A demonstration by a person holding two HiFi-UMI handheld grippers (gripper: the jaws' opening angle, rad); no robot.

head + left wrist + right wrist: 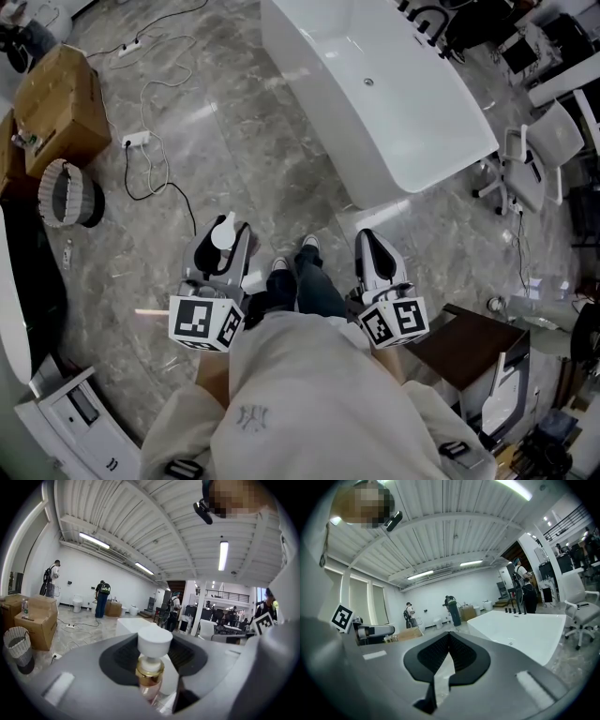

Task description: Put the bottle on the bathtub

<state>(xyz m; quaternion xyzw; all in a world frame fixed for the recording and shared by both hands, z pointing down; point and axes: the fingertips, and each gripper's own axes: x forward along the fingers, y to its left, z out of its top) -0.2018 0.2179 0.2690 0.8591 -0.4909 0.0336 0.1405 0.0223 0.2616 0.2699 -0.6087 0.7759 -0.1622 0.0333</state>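
Observation:
A small bottle (223, 232) with a white cap, a gold collar and a pinkish body is clamped in my left gripper (225, 246), which I hold close to my body. In the left gripper view the bottle (150, 667) stands upright between the dark pads, cap toward the camera. My right gripper (373, 251) is shut with nothing in it; its pads (461, 654) meet at the tips. The white bathtub (305, 103) lies ahead and to the right on the marble floor, a step or two from both grippers. It appears as a white block, the bathtub (133, 625), and as a wide basin, the bathtub (525, 632).
A cardboard box (61, 108) and a woven basket (67, 194) stand at the left, with a power strip and cables (139, 141) across the floor. White chairs (539, 155) are right of the tub, and a brown table (473, 347) is near my right side. People (101, 597) stand far off.

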